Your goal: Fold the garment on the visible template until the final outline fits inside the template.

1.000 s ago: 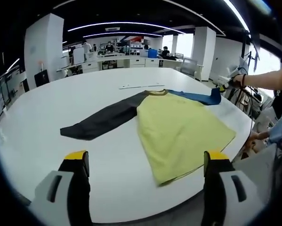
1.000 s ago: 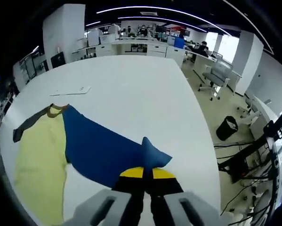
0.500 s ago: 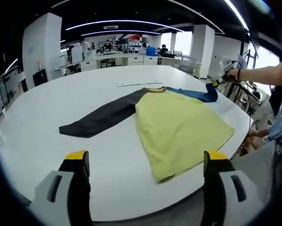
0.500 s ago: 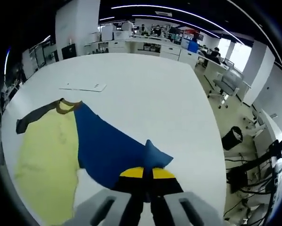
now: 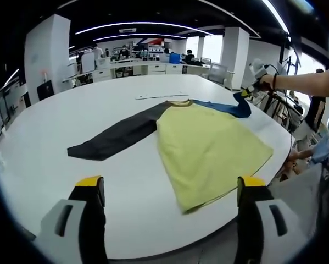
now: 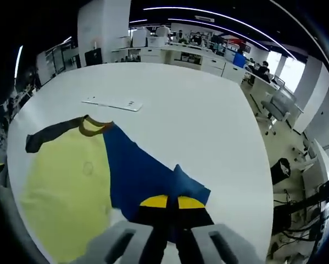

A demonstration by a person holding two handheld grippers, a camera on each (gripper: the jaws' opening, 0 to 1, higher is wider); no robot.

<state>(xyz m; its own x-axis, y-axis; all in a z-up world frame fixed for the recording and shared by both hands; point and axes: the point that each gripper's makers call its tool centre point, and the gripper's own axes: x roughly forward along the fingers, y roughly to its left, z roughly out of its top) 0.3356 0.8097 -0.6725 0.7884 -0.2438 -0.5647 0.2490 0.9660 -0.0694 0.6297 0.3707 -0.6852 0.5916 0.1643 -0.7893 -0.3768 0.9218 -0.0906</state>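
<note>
While the garment (image 5: 208, 143) is lying spread across the white tabletop (image 5: 98, 110), its yellow body toward four o'clock in the left gripper view and its dark sleeve (image 5: 112, 137) reaching toward nine, the right tool (image 6: 172, 202) is pinching the cuff of the blue sleeve (image 6: 142, 176) between closed jaws and holding it raised near the tabletop's edge. The left tool (image 5: 169, 190) is hovering with jaws spread wide, gripping nothing. A thin white strip (image 6: 112, 103) is resting beyond the collar.

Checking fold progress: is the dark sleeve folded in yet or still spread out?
Spread. The dark sleeve lies flat on the table, stretched straight away from the yellow body, not over it.
</note>
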